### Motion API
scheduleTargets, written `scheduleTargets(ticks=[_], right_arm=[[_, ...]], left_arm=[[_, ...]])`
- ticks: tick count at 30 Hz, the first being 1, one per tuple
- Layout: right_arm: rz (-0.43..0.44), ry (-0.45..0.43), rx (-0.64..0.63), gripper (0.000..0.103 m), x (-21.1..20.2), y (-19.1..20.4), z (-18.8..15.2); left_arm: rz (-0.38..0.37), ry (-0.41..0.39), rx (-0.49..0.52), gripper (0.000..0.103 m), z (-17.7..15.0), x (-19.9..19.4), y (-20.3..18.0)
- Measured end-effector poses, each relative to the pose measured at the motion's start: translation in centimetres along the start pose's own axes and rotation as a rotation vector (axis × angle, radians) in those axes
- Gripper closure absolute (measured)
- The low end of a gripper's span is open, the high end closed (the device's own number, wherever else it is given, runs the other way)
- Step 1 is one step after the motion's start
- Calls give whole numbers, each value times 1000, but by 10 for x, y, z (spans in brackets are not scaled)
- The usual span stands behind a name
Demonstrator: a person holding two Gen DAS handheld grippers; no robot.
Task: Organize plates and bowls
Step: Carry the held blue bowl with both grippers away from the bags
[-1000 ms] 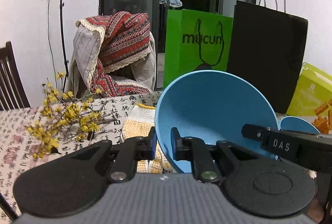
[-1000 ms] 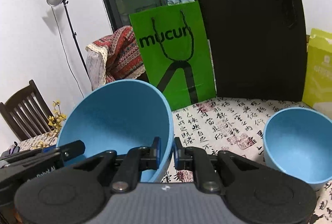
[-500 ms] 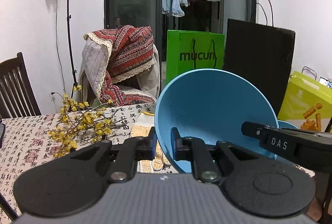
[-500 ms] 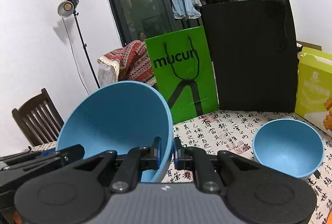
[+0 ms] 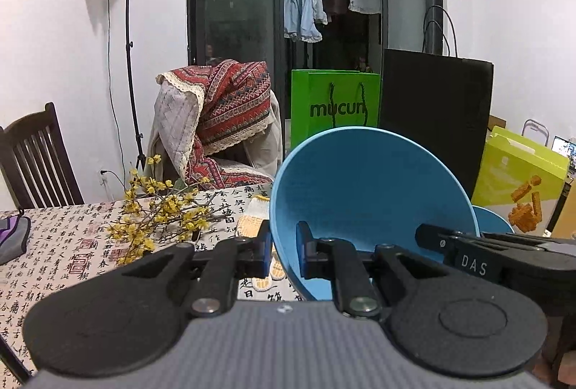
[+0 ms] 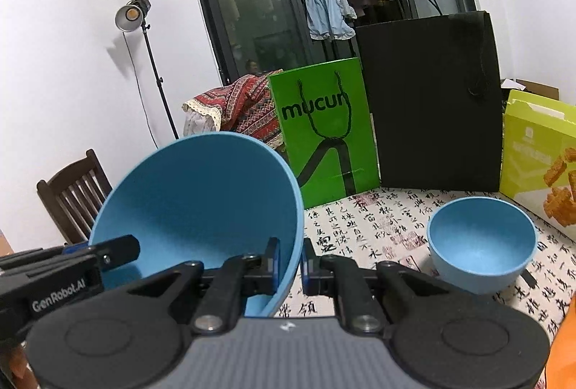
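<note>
A large blue bowl (image 5: 370,194) (image 6: 201,205) hangs tilted above the table, gripped from both sides. My left gripper (image 5: 283,254) is shut on its left rim, one pad outside the wall and one inside. My right gripper (image 6: 289,263) is shut on the opposite rim in the same way. Each gripper shows at the edge of the other's view: the right gripper (image 5: 478,255) and the left gripper (image 6: 68,266). A small blue bowl (image 6: 480,243) stands upright on the tablecloth to the right; only its rim (image 5: 493,219) shows in the left wrist view.
A green paper bag (image 6: 324,133), a black paper bag (image 6: 432,101) and a yellow-green box (image 6: 540,151) stand along the table's far side. Yellow flower twigs (image 5: 162,212) and a knit glove (image 5: 252,219) lie on the left. Dark wooden chairs (image 5: 32,155) and a lamp stand (image 5: 126,28) are beyond.
Both grippers have carried the large bowl up and back from the bags; the bags and the small bowl look smaller and farther away, and more of the room shows.
</note>
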State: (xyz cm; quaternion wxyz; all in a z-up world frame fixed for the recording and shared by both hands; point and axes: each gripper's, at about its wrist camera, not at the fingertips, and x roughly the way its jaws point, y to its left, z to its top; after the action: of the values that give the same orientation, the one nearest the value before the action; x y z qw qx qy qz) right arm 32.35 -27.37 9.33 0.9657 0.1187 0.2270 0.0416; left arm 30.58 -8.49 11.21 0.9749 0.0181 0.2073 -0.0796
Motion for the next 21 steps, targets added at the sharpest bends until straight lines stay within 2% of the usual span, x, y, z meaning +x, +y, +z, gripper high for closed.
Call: scheduleTargets(ticks=[21], right_arm=[[-23,-29,18,92,-54,3,-34]], left_arm=[[-18,9,19,89,-30,-51,-6]])
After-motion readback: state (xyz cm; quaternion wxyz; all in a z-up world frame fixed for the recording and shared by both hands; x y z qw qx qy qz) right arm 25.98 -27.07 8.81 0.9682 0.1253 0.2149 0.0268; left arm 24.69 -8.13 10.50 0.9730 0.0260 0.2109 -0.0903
